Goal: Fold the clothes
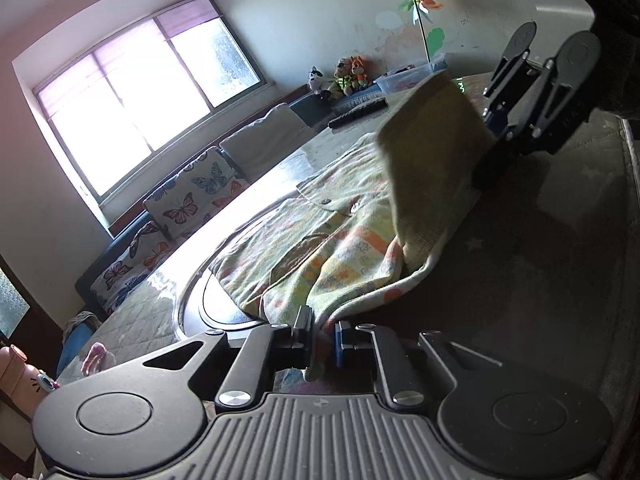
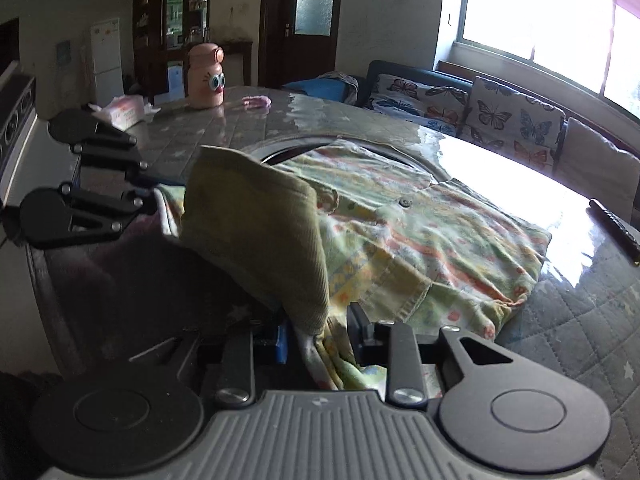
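Both grippers — left (image 1: pixel 322 340), right (image 2: pixel 320 338) — clamped on the shirt (image 1: pixel 320 236) hem at centre frame, olive cuff (image 2: pixel 256 236) lifted: risk of uneven pull, slipping, bunching the fold.

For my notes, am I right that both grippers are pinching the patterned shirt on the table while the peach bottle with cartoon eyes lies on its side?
Not quite: the peach bottle stands upright, as the right wrist view shows. Both the left gripper and right gripper do pinch the patterned shirt on the table.
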`<action>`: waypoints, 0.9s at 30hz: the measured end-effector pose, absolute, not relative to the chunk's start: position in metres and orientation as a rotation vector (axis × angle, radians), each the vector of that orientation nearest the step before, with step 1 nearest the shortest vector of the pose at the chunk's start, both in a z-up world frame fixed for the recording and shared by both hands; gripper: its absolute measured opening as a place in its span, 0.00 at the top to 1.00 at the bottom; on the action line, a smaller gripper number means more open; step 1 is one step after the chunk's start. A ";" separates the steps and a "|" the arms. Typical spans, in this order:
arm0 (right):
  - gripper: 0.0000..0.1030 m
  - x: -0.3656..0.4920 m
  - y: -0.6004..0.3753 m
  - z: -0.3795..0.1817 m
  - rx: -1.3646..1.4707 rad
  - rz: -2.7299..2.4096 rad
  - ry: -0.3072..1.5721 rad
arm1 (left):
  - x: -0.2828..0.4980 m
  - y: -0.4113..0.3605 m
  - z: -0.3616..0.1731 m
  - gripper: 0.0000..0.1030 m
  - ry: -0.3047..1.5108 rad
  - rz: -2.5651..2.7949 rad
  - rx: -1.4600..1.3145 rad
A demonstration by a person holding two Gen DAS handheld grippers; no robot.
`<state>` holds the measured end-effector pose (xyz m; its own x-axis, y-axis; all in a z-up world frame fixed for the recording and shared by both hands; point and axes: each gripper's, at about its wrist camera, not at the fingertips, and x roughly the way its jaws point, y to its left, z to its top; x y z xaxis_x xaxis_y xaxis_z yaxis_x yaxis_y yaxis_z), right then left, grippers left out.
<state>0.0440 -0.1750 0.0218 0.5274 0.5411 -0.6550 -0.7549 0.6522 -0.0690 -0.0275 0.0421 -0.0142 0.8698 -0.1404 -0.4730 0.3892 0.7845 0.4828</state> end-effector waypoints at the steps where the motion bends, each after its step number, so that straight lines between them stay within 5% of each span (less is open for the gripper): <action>1: 0.84 0.042 -0.175 0.021 -0.371 0.791 0.643 | -0.028 0.042 -0.014 0.89 0.432 -0.294 0.606; 17: 0.94 -0.021 -0.215 0.098 -0.345 0.840 0.554 | -0.098 0.045 0.066 0.92 0.430 -0.369 0.452; 27: 0.96 0.024 -0.210 0.116 -0.318 0.813 0.551 | -0.033 0.051 0.075 0.92 0.446 -0.325 0.386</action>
<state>0.0236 -0.2102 0.1157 0.5590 0.5958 -0.5766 -0.7561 0.6517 -0.0596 -0.0330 0.0511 0.0754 0.8535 -0.2179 -0.4733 0.3836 0.8775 0.2877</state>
